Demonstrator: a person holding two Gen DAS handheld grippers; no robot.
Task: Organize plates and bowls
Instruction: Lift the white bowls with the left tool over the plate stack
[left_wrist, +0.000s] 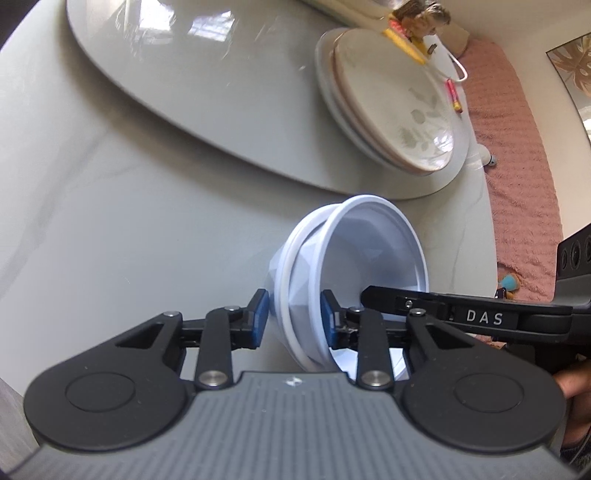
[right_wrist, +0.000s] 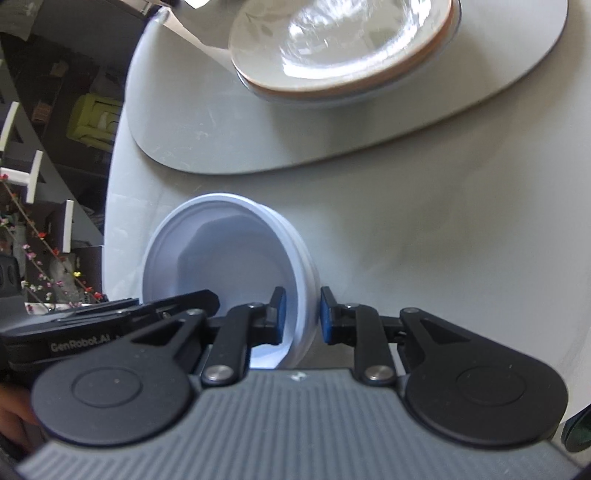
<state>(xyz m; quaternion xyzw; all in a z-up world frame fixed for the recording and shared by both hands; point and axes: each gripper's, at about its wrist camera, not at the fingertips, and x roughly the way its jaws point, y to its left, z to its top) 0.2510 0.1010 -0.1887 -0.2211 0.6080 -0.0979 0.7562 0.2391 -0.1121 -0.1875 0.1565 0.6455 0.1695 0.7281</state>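
Observation:
A nested stack of white bowls (left_wrist: 354, 258) sits tilted between both grippers over the pale table. My left gripper (left_wrist: 293, 315) is shut on the near rim, one blue pad outside the wall and one inside. A black finger (left_wrist: 406, 301) of the right gripper reaches into the bowl from the right. In the right wrist view my right gripper (right_wrist: 301, 315) pinches the opposite rim of the bowls (right_wrist: 229, 266), with the left gripper's finger (right_wrist: 177, 302) coming in from the left. A stack of cream plates (left_wrist: 391, 99) (right_wrist: 332, 44) rests on the grey turntable (left_wrist: 184, 92) (right_wrist: 369, 129) behind.
Toys and a red-yellow stick (left_wrist: 453, 95) lie by the plates at the table's far edge. A pink blanket (left_wrist: 517, 147) lies past the table's right edge. In the right wrist view the table edge drops to a dark floor with a flower branch (right_wrist: 37, 254).

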